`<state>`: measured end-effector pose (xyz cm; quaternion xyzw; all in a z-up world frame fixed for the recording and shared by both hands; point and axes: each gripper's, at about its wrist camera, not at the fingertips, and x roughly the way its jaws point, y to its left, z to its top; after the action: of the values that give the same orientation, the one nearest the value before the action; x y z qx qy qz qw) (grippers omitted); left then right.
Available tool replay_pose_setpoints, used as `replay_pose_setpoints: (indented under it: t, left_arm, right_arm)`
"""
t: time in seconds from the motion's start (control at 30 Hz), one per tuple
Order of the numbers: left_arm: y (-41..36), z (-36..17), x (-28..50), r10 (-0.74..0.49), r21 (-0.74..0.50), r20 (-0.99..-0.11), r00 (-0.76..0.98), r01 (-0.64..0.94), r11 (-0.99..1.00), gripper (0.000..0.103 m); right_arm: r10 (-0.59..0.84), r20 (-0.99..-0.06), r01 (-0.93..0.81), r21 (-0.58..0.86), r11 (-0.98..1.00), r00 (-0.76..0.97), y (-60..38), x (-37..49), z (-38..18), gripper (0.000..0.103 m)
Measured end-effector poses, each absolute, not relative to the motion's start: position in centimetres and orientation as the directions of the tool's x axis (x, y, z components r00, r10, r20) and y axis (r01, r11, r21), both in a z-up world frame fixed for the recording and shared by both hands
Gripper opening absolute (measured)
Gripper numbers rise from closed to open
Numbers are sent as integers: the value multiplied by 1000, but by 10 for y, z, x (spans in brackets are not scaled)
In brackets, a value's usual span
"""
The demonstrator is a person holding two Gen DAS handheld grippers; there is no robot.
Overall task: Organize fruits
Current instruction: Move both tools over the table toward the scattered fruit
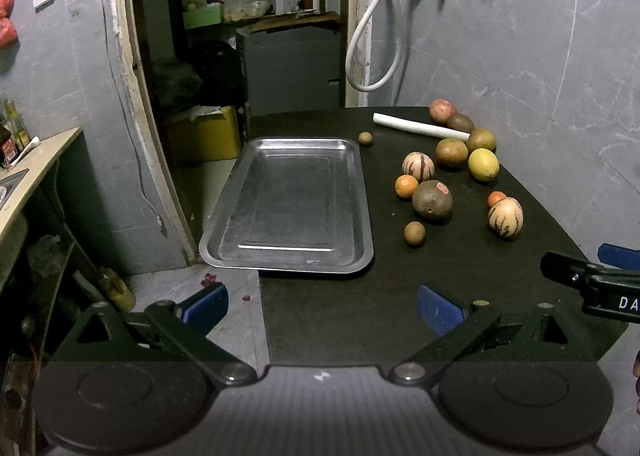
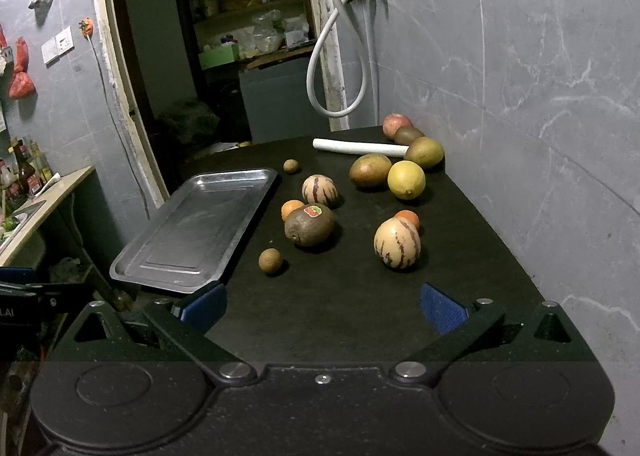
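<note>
Black table (image 1: 340, 312) bears a bare steel tray (image 1: 360, 215); fruits (image 2: 310, 225) lie beside it; both tongs (image 1: 320, 306) (image 2: 322, 306) released.

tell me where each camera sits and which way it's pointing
Left wrist: on the left hand-held gripper, open, facing the empty metal tray; the right hand-held gripper shows at the right edge.
Right wrist: on the right hand-held gripper, open, facing the stickered fruit; the left gripper's tip shows at the left edge.
Shared: tray, fruits, white tube, black table.
</note>
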<state>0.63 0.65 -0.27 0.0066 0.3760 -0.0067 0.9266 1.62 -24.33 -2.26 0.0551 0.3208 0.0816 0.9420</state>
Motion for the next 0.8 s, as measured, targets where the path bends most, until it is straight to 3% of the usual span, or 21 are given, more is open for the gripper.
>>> replay_pose_setpoints:
  t: [0.8]
  left_arm:
    - [15,-10,22,-36,-14,-719,694,37,999,102]
  right_arm:
    - [171,-618,-102,146,984,767,-234,23,-26,102]
